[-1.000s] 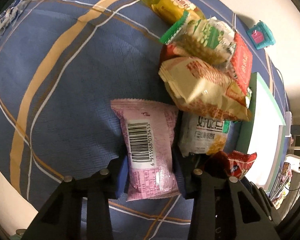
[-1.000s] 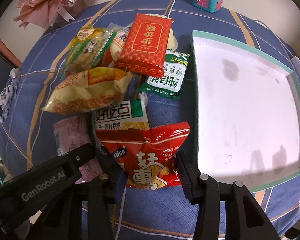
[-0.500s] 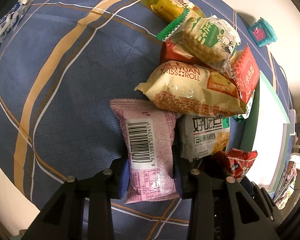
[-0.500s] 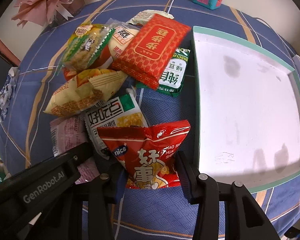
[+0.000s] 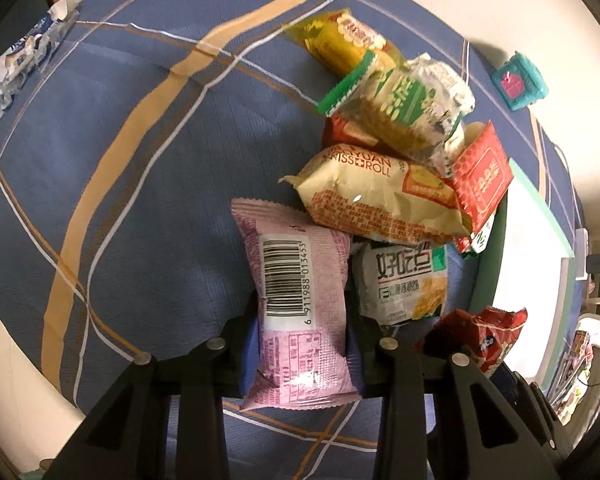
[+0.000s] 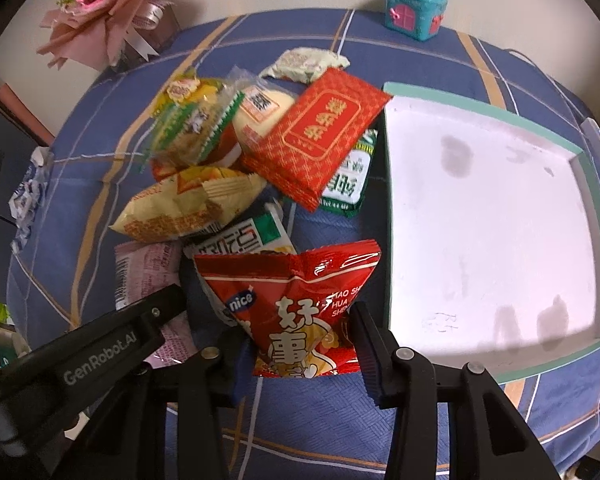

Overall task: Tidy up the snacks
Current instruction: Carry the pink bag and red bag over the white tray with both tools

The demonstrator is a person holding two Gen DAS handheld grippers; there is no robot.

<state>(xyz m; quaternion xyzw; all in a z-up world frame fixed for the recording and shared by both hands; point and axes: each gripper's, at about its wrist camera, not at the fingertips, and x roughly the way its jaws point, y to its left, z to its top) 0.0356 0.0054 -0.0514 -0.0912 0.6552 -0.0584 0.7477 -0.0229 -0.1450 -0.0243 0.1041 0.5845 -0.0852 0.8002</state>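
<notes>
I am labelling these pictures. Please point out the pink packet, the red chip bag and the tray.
pink packet (image 5: pixel 300 312), left wrist view, on its barcode label
red chip bag (image 6: pixel 296 304), right wrist view, on its printed front
tray (image 6: pixel 480 232), right wrist view, on its bare white floor

Pink barcoded snack pack (image 5: pixel 300 312) and red snack bag (image 6: pixel 300 312) beside piled snacks (image 6: pixel 228 168).

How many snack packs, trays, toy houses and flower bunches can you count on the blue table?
Snack packs being held: 2, the pink pack and the red bag
Snack packs in the heap: 9 showing
Tray: 1
Toy house: 1
Flower bunch: 1
Total: 14
</notes>
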